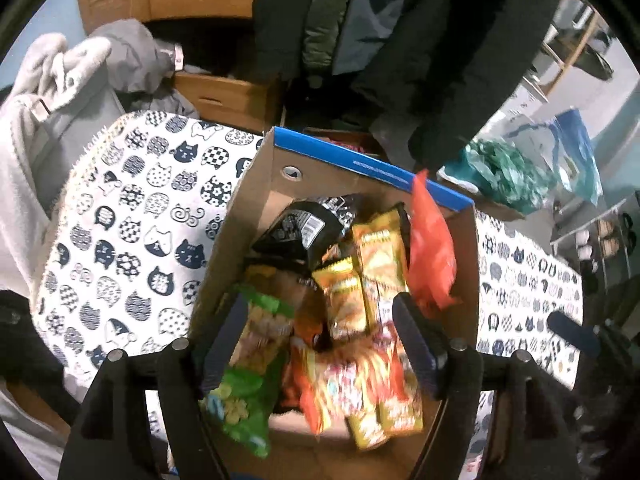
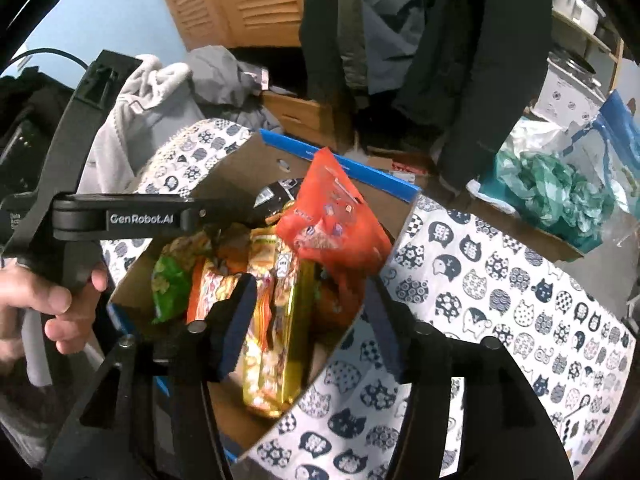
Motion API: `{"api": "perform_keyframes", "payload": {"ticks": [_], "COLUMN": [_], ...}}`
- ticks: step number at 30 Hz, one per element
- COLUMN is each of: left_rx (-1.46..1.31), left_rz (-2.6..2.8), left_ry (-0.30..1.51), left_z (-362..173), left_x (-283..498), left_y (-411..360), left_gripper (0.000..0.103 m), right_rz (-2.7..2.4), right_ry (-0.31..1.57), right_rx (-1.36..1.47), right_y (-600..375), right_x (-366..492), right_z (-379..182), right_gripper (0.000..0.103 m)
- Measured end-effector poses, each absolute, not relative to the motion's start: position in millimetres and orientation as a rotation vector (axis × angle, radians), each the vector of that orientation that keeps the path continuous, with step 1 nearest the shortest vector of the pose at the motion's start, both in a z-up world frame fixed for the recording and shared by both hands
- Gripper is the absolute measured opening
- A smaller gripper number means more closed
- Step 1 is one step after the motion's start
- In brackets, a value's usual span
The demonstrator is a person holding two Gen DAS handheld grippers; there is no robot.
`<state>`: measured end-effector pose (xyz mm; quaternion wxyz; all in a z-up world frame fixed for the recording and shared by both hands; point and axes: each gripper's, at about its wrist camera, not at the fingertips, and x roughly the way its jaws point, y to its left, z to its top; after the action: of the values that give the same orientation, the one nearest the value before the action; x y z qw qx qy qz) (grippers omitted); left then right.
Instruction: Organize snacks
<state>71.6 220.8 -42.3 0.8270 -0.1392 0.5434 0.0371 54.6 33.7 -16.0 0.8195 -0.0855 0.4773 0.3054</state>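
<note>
A cardboard box point(image 1: 260, 184) with a blue rim stands on a cat-print cloth and holds several snack packets. Among them are a black packet point(image 1: 304, 224), yellow packets point(image 1: 376, 256), a green packet point(image 1: 248, 364) and a blurred orange-red packet point(image 1: 432, 248) standing on end by the right wall. My left gripper point(image 1: 320, 312) hangs open over the box with nothing pressed between its pads. In the right wrist view, my right gripper point(image 2: 310, 292) is open above the box point(image 2: 240, 168), just short of the orange-red packet point(image 2: 332, 220). The yellow packets point(image 2: 272, 320) lie beneath it.
The cat-print cloth point(image 2: 500, 300) covers the surface around the box. A hand point(image 2: 40, 304) holds the left gripper's handle at the left. Grey clothes point(image 1: 60, 80), hanging dark coats point(image 1: 420, 40), a wooden drawer unit point(image 1: 224, 96) and a bag of green plastic point(image 2: 560, 196) crowd the far side.
</note>
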Motion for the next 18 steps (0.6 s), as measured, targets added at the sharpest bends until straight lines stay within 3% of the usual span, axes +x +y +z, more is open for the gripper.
{"api": "perform_keyframes", "payload": {"ticks": [7,9,18], "left_rx": [-0.207,-0.179,-0.141], "left_rz": [0.105,0.124,0.134], "left_ry": [1.076,1.050,0.936], "left_z": [-14,-8,14], "left_x": [26,12,-45], "left_y": [208,205,185], "left_gripper": [0.083,0.089,0.091], "right_rz": [0.637,0.626,0.605], "right_ry": [0.984,0.973,0.912], "right_rx": [-0.162,-0.158,-0.152], "right_y": [11,5,-15], "right_x": [34,29,2], "right_z": [3,6,24], "right_gripper": [0.067,0.069,0.075]}}
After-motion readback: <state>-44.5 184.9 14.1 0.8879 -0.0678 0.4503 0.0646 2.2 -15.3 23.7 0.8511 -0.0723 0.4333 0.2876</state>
